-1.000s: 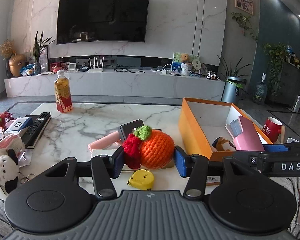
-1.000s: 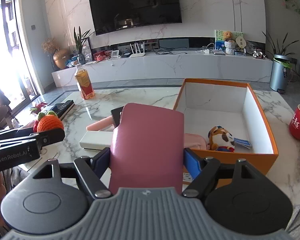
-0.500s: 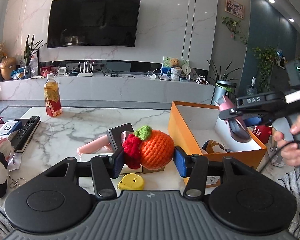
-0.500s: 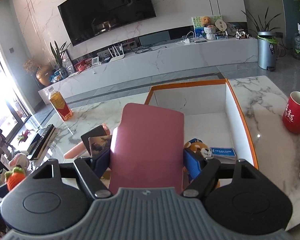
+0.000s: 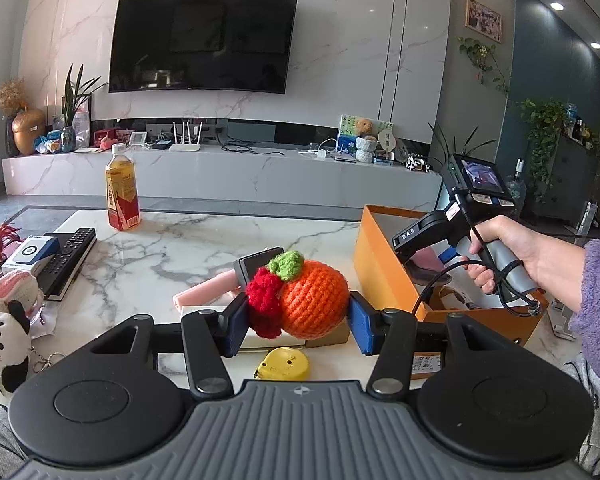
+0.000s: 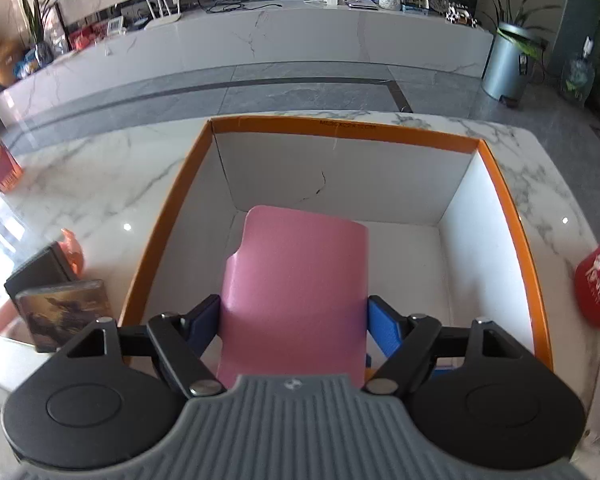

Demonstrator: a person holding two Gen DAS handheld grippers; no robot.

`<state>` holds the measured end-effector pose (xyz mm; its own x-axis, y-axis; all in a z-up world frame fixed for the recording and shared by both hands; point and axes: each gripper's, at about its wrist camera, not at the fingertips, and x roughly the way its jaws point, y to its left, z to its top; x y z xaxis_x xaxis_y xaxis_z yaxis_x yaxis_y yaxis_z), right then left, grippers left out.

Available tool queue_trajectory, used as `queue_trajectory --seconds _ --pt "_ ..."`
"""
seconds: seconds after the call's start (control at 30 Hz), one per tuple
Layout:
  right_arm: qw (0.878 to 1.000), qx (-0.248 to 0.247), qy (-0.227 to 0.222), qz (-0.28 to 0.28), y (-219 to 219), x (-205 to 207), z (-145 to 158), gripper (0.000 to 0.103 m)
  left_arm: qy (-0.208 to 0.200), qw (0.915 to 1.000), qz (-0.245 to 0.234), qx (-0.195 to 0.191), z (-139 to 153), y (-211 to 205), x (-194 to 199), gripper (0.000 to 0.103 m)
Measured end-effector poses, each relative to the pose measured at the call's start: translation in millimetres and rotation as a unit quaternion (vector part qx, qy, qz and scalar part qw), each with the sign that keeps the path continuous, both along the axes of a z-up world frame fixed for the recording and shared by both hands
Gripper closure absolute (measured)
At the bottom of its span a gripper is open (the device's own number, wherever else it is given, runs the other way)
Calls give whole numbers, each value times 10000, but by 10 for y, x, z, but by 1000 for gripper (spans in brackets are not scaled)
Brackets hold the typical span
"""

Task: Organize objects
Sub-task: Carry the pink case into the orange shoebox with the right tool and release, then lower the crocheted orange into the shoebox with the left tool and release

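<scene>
Marble table (image 5: 172,248): crocheted orange (image 5: 312,300) between left jaws; pink case (image 6: 296,292) between right.

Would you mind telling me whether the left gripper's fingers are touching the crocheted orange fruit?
Touching. The left wrist view shows both blue fingers pressed against the sides of the crocheted orange fruit, with no gap, holding it above the table.

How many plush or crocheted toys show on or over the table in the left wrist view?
3. A crocheted orange clamped in the left gripper; a pink crocheted toy and a black-and-white plush at the table's left edge. The orange box may hide more.
</scene>
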<state>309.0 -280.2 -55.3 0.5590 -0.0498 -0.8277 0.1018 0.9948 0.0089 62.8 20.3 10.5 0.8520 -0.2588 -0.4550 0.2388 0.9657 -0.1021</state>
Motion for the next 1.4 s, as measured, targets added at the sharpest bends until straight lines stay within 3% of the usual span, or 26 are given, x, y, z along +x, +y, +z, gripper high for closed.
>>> queue_trajectory --seconds 0.3,0.47,0.6,0.87,0.97,1.13,1.3,1.4 --pt "9891 1328 506 -390 -328 268 -330 24 -7 9999 127 39 8 61 13 43" --pt "9786 1946 488 -459 -408 216 -384 22 44 9999 97 91 2 51 7 43" --pt "9697 2383 293 -459 -443 182 -314 5 120 9999 56 49 11 49 22 43" --pt "9733 2281 -109 -242 -431 -31 55 1 151 9998 85 -59 35 80 27 43" --pt "9750 2192 -347 -38 -401 -222 250 1 135 9999 48 -33 47 63 20 43" --pt "9664 2430 -719 423 -361 -831 577 1 145 9998 -103 47 108 -29 47 43" --pt "9689 1964 -1262 824 -266 -1727 764 1 286 9978 -599 88 207 -252 200 43" --pt "9586 2545 -1101 642 -294 -2169 649 1 375 9944 -969 162 255 -509 338 43"
